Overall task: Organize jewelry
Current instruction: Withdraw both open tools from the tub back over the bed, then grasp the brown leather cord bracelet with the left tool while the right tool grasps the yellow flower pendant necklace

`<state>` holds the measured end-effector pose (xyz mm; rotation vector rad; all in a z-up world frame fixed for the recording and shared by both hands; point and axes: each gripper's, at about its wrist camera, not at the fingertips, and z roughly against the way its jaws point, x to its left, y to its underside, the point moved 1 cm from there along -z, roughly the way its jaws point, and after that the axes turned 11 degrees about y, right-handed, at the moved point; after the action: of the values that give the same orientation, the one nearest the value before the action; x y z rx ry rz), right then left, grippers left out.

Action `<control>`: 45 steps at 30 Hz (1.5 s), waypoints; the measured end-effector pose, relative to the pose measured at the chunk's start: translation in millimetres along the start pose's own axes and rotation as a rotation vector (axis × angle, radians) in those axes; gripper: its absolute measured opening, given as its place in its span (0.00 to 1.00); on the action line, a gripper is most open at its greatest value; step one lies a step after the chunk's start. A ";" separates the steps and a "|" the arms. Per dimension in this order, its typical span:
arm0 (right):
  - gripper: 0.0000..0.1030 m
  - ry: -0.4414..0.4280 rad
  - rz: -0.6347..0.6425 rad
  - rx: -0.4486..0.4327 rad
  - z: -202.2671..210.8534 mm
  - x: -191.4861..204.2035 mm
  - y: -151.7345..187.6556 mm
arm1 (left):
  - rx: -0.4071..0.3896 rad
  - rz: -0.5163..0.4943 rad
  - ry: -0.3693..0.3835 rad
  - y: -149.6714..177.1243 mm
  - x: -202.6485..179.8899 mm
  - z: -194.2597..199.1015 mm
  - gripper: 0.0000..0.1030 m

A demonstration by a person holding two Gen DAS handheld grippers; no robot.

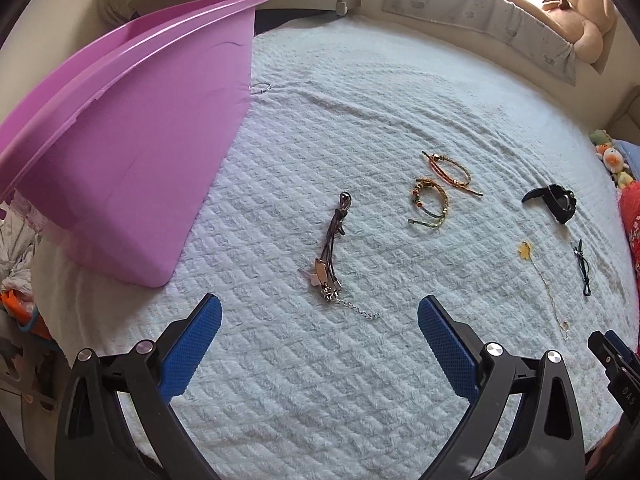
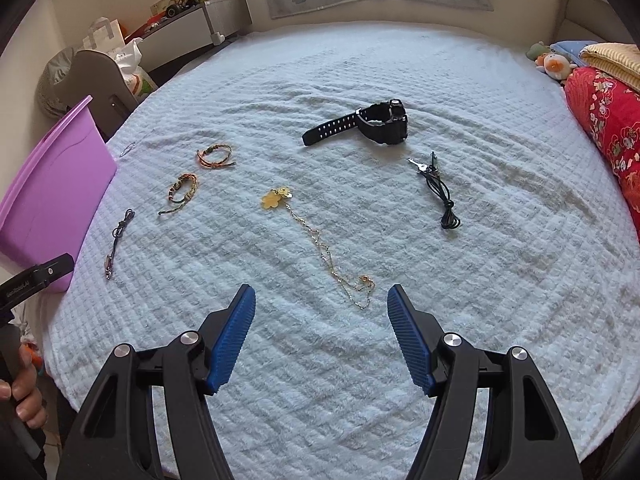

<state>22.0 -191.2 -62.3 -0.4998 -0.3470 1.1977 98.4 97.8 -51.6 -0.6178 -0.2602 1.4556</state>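
Both my grippers hang spread and empty over the bed (image 2: 360, 360). Just ahead of my left gripper (image 1: 320, 332) lies the dark cord bracelet (image 1: 332, 248) with its silver chain tail; just ahead of my right gripper (image 2: 321, 312) lies the end of the gold necklace (image 2: 320, 240), its yellow flower pendant farther out.

My worry is the fluffy quilt. I judge that the thin chains sit down in the pile, so my pads could close on fabric and drag the cover, or catch one link and let the rest snag.

The count: two braided bracelets (image 1: 432, 196) beyond my left gripper, one dark cord bracelet, one gold necklace, one black watch (image 2: 372, 124), one black cord with a key (image 2: 440, 192), one small ring (image 1: 260, 89) beside the one purple bin (image 1: 120, 152) on my left.
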 end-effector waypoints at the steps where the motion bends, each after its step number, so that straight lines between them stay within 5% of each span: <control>1: 0.64 0.000 -0.003 0.001 -3.2 0.0 -0.5 | 0.000 -0.001 -0.003 -1.0 2.1 -3.6 0.94; 22: 0.64 -0.020 0.032 0.010 -78.5 47.2 -43.9 | 0.055 -0.075 0.004 -28.8 4.4 -85.9 0.94; 45: 0.64 0.028 0.058 0.029 -119.0 69.6 -64.5 | 0.062 -0.109 0.021 -38.7 2.4 -119.4 0.94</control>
<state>156.9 -165.4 -127.8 -0.5038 -0.2921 1.2492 193.8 72.5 -129.1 -0.5600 -0.2282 1.3464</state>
